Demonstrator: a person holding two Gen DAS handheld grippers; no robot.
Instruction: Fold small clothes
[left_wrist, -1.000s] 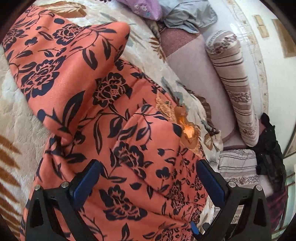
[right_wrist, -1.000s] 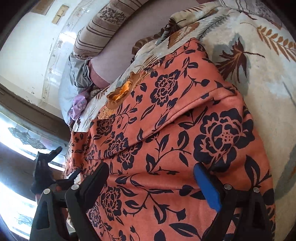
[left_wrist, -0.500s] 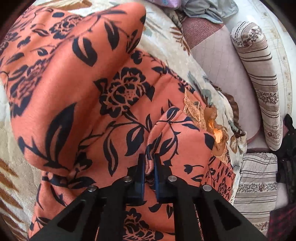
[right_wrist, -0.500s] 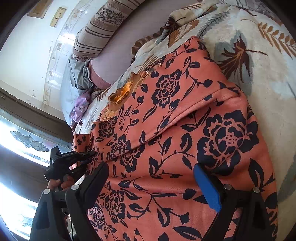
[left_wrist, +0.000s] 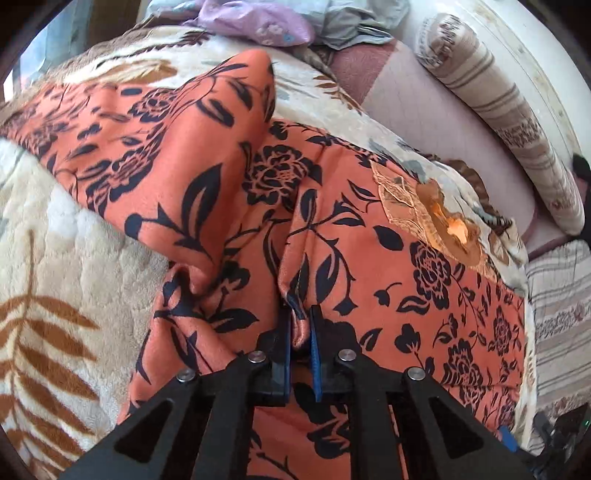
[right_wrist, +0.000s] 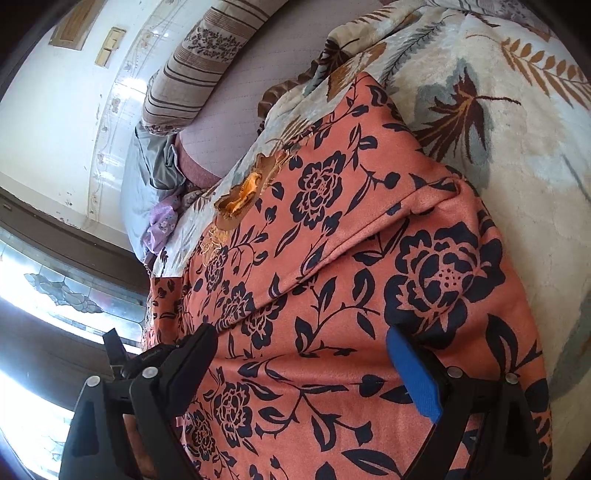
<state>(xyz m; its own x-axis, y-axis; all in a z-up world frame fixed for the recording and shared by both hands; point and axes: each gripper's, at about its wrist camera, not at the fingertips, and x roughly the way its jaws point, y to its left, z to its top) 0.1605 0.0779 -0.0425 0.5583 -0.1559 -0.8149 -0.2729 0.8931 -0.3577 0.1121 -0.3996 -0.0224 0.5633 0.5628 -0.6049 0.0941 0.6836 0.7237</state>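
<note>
Two grippers are over one orange garment (left_wrist: 369, 236), printed with dark flowers, which lies spread on the leaf-patterned blanket (left_wrist: 55, 266) that covers the bed. It sits toward the blanket's edge nearest the mauve mattress strip (left_wrist: 436, 122) and the striped bolster (left_wrist: 509, 122), with one sleeve-like flap thrown out toward the blanket's far edge.

My left gripper (left_wrist: 298, 332) has just been closing, and a raised ridge of the orange cloth is now pinched between its blue pads, near the garment's middle seam. I hold it there, I think, because a pinch on a ridge gives me a line to lift and carry over, so that one half can be laid upon the other. The cloth looks soft and slippery, so a shallow bite may let it slide out once I pull.

My right gripper (right_wrist: 306, 354) hangs over the broad flat part of the same garment with its jaws wide apart and nothing pressed between them; the cloth merely lies beneath. I judge it waits there to pin or take the opposite edge once the left hand lifts.

A gold embroidered patch (right_wrist: 240, 195) marks the neckline, at the garment's edge nearest the mattress strip. Folding seems barely begun: the garment is mostly spread out, with loose creases.
</note>
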